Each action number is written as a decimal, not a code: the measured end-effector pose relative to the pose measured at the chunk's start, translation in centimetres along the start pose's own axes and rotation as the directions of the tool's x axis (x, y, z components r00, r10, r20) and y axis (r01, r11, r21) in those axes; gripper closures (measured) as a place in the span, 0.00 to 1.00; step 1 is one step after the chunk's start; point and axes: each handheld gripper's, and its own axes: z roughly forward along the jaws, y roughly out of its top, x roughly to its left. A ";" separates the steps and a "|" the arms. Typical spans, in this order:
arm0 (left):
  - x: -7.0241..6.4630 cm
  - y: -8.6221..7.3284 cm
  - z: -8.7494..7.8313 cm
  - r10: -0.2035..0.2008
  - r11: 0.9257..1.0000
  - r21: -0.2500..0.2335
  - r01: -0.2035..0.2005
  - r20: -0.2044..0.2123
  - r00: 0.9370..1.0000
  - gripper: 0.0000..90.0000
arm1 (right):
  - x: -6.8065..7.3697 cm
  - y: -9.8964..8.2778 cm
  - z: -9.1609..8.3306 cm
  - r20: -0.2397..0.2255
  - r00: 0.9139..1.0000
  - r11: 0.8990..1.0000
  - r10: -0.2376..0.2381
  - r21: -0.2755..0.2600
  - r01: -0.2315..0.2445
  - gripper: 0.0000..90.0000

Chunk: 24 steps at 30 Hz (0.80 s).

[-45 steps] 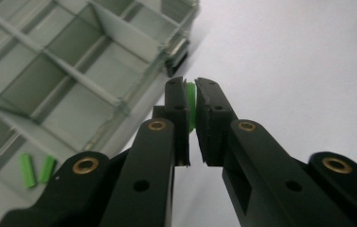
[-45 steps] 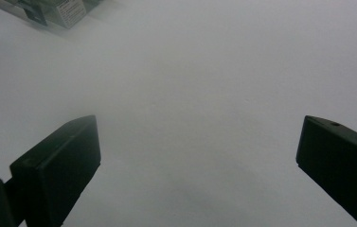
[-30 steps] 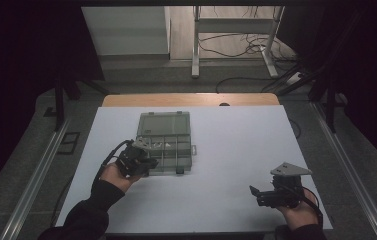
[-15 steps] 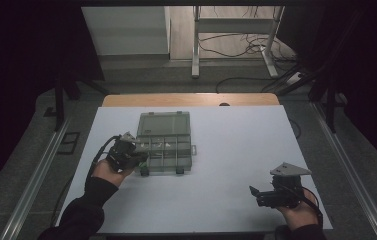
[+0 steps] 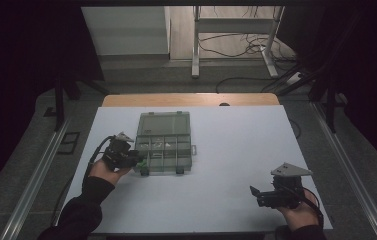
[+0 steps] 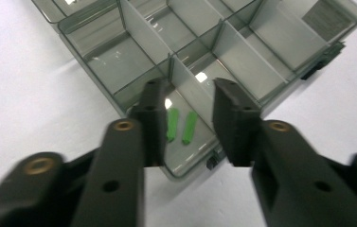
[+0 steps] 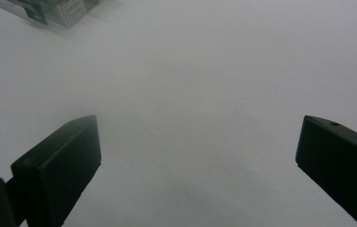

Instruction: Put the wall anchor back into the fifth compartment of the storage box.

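Note:
A clear plastic compartment box (image 5: 186,150) lies on the white table, its lid (image 5: 165,124) folded back. My left gripper (image 5: 138,159) hovers at the box's front left corner. In the left gripper view its jaws (image 6: 188,94) have just been opening and stand apart over a corner compartment (image 6: 200,142). Two small green pieces (image 6: 181,125) lie on that compartment's floor below the jaws, free of the pads. My right gripper (image 5: 256,195) rests near the table's front right, pointing left. Its jaws (image 7: 200,142) are wide open over bare table.
The white table (image 5: 236,150) has free room between the box and my right hand. The box's other compartments (image 6: 242,52) look bare. Beyond the table's far wooden edge (image 5: 191,99) are a floor with cables and a metal stand (image 5: 196,45).
My left hand has slid a little to the left along the box's front corner, and its jaws have parted. The right hand has kept still.

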 end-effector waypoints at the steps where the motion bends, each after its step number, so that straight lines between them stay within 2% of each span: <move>1: -0.1 -0.3 -0.4 0.008 1.000 -0.007 -0.008 0.002 1.000 0.61 | 0.0 0.0 0.0 0.000 1.000 1.000 0.000 0.000 0.000 0.02; 3: -0.2 -0.6 -0.9 0.015 1.000 -0.012 -0.015 0.000 1.000 0.53 | 0.0 0.0 0.0 0.001 1.000 1.000 0.000 -0.002 0.000 0.02; 7: -0.2 -1.6 -2.4 -0.004 0.998 -0.056 0.004 0.017 1.000 0.35 | 0.0 0.0 -0.1 0.002 1.000 1.000 0.000 -0.006 0.000 0.02; 11: -0.1 -2.8 -3.9 -0.026 0.993 -0.112 0.028 0.020 0.999 0.18 | 0.0 0.0 -0.1 0.001 1.000 1.000 0.002 -0.012 -0.002 0.01; 13: -0.1 -3.4 -4.5 -0.032 0.991 -0.131 0.035 0.024 0.999 0.13 | 0.0 0.0 -0.1 0.000 1.000 1.000 0.002 -0.014 -0.002 0.01; 16: -0.1 -4.5 -5.3 -0.037 0.989 -0.144 0.038 0.007 0.999 0.08 | 0.0 0.0 -0.2 -0.001 1.000 1.000 0.002 -0.015 -0.002 0.01; 19: -0.4 -5.6 -6.0 -0.025 0.987 -0.156 0.024 -0.008 1.000 0.03 | 0.0 0.0 -0.2 -0.001 1.000 1.000 0.002 -0.016 -0.002 0.01; 22: -0.8 -6.6 -6.6 -0.016 0.986 -0.166 0.009 -0.044 0.999 0.00 | 0.0 0.0 -0.2 -0.001 1.000 1.000 0.000 -0.018 0.000 0.01; 24: -0.9 -7.4 -7.1 -0.027 0.984 -0.180 0.018 -0.046 0.999 0.00 | 0.0 0.0 -0.2 -0.001 1.000 1.000 0.001 -0.019 -0.001 0.01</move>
